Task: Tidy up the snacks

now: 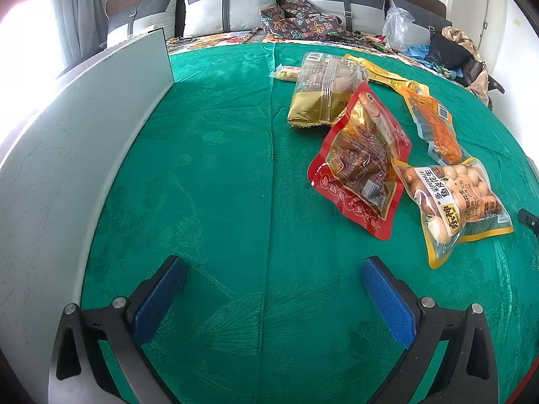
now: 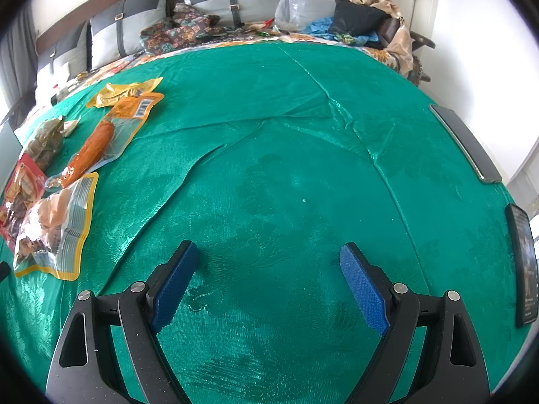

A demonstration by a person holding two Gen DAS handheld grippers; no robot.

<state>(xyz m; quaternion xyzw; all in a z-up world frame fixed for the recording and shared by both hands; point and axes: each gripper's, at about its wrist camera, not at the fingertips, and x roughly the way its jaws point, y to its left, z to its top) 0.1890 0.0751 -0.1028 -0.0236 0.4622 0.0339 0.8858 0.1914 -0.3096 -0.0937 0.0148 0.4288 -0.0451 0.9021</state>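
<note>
Several snack packets lie on a green cloth (image 1: pixel 219 168). In the left wrist view a red packet (image 1: pixel 362 165) lies ahead and right of my open, empty left gripper (image 1: pixel 273 269). Beside it are a yellow-edged peanut bag (image 1: pixel 454 202), an orange sausage packet (image 1: pixel 436 124), a gold-and-clear bag (image 1: pixel 323 91), a yellow packet (image 1: pixel 377 70) and a small packet (image 1: pixel 286 73). In the right wrist view the peanut bag (image 2: pixel 57 225), the sausage packet (image 2: pixel 101 141), the red packet (image 2: pixel 20 195) and the yellow packet (image 2: pixel 128 91) lie far left of my open, empty right gripper (image 2: pixel 268 252).
A white box wall (image 1: pixel 67 155) stands along the left of the cloth. Two dark phones (image 2: pixel 465 144) (image 2: pixel 522 262) lie at the cloth's right edge. Pillows (image 1: pixel 229 3), patterned fabric (image 1: pixel 303 20) and plastic bags (image 2: pixel 293 3) lie behind on the bed.
</note>
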